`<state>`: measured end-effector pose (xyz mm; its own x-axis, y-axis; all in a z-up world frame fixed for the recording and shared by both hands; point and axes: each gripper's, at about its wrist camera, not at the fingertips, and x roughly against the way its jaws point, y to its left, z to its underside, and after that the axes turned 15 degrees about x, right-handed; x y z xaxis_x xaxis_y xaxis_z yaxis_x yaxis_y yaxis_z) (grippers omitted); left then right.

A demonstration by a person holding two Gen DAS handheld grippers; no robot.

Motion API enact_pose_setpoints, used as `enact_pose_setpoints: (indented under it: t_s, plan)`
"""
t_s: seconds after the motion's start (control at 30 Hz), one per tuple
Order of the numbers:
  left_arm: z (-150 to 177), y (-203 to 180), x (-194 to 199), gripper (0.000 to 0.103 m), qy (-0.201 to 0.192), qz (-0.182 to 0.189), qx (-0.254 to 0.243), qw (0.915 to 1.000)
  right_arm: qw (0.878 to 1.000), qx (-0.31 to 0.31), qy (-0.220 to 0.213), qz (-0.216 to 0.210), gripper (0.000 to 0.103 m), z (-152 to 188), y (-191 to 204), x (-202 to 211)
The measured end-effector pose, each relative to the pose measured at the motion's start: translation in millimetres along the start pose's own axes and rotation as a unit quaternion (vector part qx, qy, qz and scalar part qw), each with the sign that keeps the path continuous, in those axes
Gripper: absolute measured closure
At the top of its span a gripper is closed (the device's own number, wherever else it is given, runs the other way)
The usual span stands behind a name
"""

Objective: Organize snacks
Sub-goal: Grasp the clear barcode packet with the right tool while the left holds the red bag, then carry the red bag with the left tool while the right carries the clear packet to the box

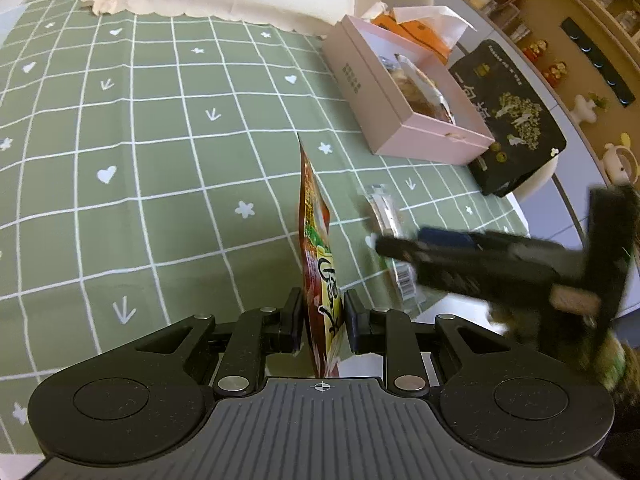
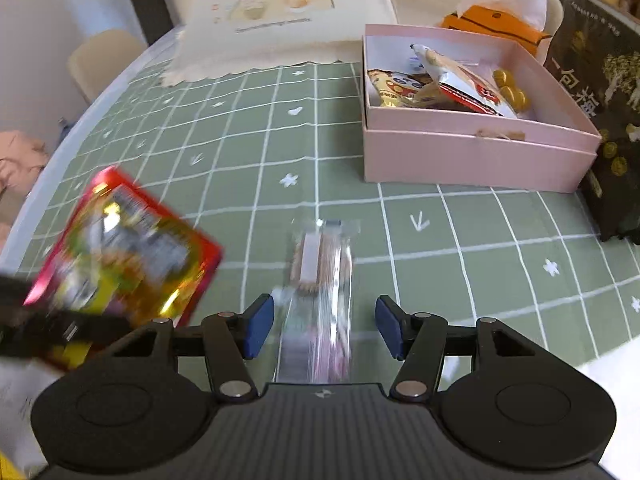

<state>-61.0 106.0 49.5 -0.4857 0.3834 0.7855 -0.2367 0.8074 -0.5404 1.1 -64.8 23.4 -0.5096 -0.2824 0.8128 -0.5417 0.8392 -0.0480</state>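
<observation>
Your left claw (image 1: 323,322) is clenched on the red packet (image 1: 318,256), held edge-on above the bench (image 1: 160,160), while your right claw (image 2: 325,328) hangs released, the wafer (image 2: 316,292) lying lengthwise between its fingers, pointing toward the box (image 2: 480,156).

Green cloth (image 2: 248,152) on the desk, with white squares, little hearts, stars and arrows. Pink box (image 2: 476,156). Red and yellow snack bag (image 1: 320,264) between the black left tongs (image 1: 323,316). Clear wrapper with a brown and white bar (image 2: 316,276). Blue pads on the right tongs (image 2: 325,330). Black bag (image 1: 516,120) with gold and white pictures. Orange pack (image 2: 492,24).
</observation>
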Motion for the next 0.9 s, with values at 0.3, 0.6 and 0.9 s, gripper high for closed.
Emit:
enact_pose_setpoints:
  t_s: [0.3, 0.6, 0.9]
  plan:
    - [6.7, -0.5, 3.6, 0.078, -0.004, -0.009, 0.001, 0.9999, 0.998, 0.056, -0.003, 0.013, 0.063, -11.1, 16.1, -7.5]
    - [6.0, -12.3, -12.7, 0.078, 0.022, 0.012, -0.016, 0.9996, 0.999, 0.049, 0.022, 0.009, 0.065, 19.3, 6.0, 19.5]
    - [0.0, -26.0, -40.4, 0.075, 0.034, 0.024, -0.026, 0.9988, 0.999, 0.044, 0.02, 0.005, 0.064, 34.8, 8.4, 27.8]
